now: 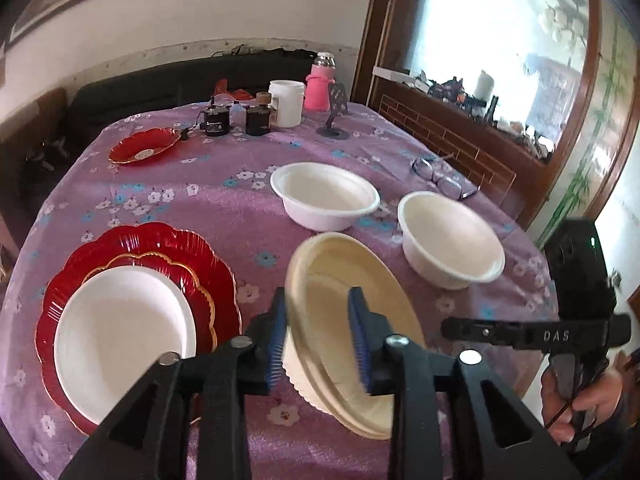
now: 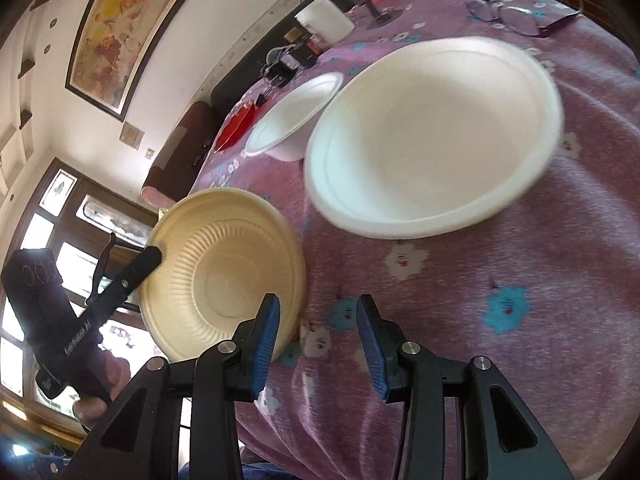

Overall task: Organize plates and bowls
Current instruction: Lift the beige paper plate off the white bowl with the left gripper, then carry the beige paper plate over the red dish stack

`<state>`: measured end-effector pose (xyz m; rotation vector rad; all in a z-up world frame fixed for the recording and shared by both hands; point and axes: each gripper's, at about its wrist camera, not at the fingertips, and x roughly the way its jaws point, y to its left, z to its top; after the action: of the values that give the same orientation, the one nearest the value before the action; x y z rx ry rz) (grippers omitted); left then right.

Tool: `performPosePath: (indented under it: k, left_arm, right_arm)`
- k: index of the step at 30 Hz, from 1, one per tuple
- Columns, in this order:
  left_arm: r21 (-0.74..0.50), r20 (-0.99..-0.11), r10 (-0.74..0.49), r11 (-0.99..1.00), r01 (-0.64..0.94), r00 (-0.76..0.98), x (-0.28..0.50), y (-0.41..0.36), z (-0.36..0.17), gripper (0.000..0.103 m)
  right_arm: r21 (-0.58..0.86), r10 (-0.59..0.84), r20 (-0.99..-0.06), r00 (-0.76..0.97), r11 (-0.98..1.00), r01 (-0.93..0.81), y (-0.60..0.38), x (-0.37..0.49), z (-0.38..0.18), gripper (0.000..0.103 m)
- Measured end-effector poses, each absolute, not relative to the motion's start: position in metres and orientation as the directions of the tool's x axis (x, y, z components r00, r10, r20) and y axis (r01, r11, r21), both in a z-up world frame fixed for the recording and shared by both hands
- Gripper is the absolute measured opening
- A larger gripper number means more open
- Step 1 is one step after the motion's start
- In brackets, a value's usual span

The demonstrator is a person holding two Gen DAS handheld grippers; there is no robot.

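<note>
Trouble ahead: left gripper (image 1: 318, 336) is loose around the tilted cream plate (image 1: 352, 320), so it could slide; right gripper (image 2: 318, 340) is empty.

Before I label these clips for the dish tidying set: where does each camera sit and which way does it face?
Left wrist: rides the left gripper, facing across the table; its jaws straddle the tilted cream plate; a hand shows.
Right wrist: rides the right gripper, angled down at the near white bowl; nothing between its fingers.
Both show the cream plate, both bowls and the glasses.
</note>
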<state>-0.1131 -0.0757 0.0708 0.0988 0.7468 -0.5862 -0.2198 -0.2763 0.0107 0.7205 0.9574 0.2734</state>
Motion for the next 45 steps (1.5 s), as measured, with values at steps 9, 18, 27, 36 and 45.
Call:
performPosePath:
  k: [9, 18, 27, 36, 45]
  left_arm:
    - [-0.027, -0.679, -0.409, 0.843, 0.537, 0.609, -0.119, -0.082, 0.062, 0.037]
    - [-0.022, -0.71, -0.433, 0.802, 0.597, 0.555, -0.125, -0.102, 0.048, 0.039]
    - [0.062, -0.743, -0.351, 0.811, 0.582, 0.569, -0.129, -0.117, 0.024, 0.06]
    - [0.065, -0.746, -0.333, 0.826, 0.56, 0.577, -0.126, -0.117, 0.015, 0.062]
    - [0.058, -0.735, -0.343, 0.828, 0.558, 0.585, -0.127, -0.117, 0.015, 0.016]
  right_arm:
    - [0.675, 0.548, -0.643, 0.535, 0.736, 0.057, -0.249, -0.2, 0.0, 0.022]
    - [0.526, 0.391, -0.705, 0.592, 0.848, 0.067, -0.261, -0.227, 0.038, 0.017]
    - [0.439, 0.305, -0.743, 0.596, 0.894, 0.089, -0.267, -0.238, 0.037, 0.035]
    - [0.444, 0.306, -0.742, 0.596, 0.891, 0.095, -0.263, -0.239, 0.031, 0.05]
    - [0.451, 0.309, -0.733, 0.606, 0.887, 0.095, -0.257, -0.237, 0.03, 0.013]
